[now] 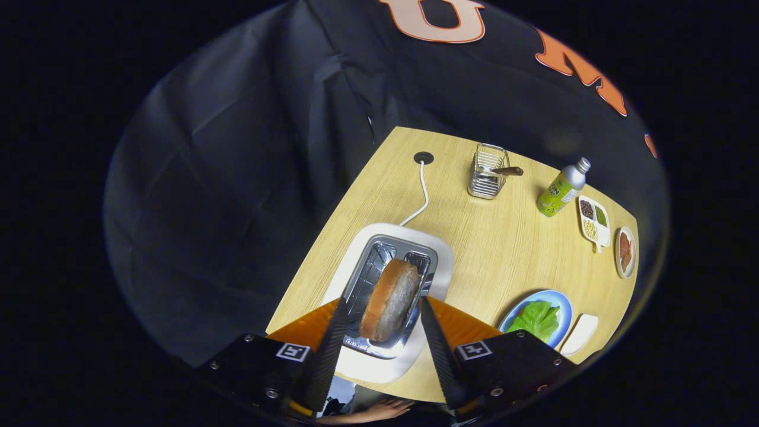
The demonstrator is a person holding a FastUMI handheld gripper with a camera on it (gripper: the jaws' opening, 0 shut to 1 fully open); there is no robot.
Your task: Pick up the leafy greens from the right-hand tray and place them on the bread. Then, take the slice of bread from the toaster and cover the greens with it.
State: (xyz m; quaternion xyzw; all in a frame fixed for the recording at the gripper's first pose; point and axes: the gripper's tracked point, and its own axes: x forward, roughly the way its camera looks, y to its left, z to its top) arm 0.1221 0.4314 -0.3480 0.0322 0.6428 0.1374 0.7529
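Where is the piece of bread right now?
In the gripper view, the slice of bread stands on edge in a slot of the toaster, between the open fingers of the hand-held gripper, neither touching it; the blue plate of greens lies to its right.

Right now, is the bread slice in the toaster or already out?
In. The bread slice stands upright in a slot of the toaster, between the open tongs, whose tips don't touch it.

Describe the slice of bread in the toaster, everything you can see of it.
The slice of bread stands on edge in one slot of the white toaster, rising well above the metal top. It has an orange-brown crust and a pale grey-white face. It sits between the fingers of the open tool, which flank it without touching.
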